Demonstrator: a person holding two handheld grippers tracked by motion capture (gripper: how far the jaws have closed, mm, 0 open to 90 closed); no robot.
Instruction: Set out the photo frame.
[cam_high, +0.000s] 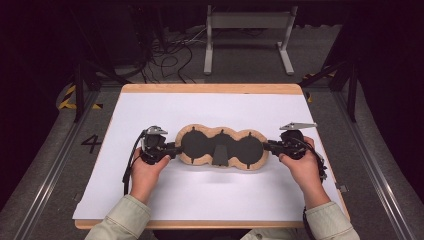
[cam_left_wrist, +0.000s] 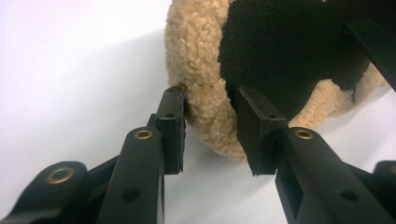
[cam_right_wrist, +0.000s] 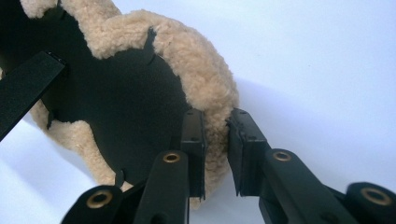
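The three-lobed tan fleece pad with black felt panels (cam_high: 221, 148) lay mid-counter on the white sheet (cam_high: 150, 115). Your left gripper (cam_left_wrist: 209, 123) had its fingers pinching the pad's left fleece rim; your right gripper (cam_right_wrist: 215, 140) clamped the right rim.

Left tool (cam_high: 176, 148) and right tool (cam_high: 266, 146) both clamped.

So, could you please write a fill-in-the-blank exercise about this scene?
1. The fleece-edged pad has a ____ inner surface.
2. The left gripper has its jaws around the pad's ____ rim.
3. The pad lies on a ____ sheet.
4. The right gripper is at the pad's ____ end in the high view.

Missing words: black; fleece; white; right
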